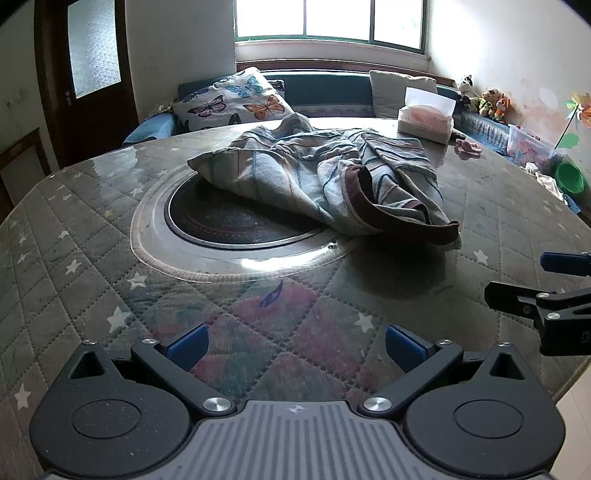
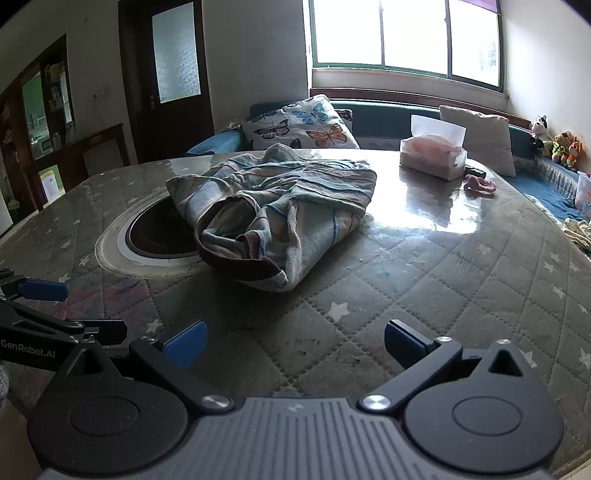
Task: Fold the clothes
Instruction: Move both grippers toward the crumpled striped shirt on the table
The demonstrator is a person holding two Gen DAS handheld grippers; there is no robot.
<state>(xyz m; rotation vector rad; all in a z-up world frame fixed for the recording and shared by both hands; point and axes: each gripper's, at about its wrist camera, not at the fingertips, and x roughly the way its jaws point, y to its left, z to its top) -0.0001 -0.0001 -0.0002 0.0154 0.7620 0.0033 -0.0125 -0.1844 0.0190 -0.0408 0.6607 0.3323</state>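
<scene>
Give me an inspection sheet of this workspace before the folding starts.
Surface: table under a quilted star-pattern cover, with a round dark inset left of centre.
Job's things: striped garment lying crumpled, unfolded, partly over the inset.
Clutter: tissue box and a small pink item at the far right of the table.
Grippers: left gripper and right gripper both open, low over the near edge, holding nothing.
Cables: nothing seen.
Surroundings: bench with butterfly pillow, soft toys, window, dark door.
</scene>
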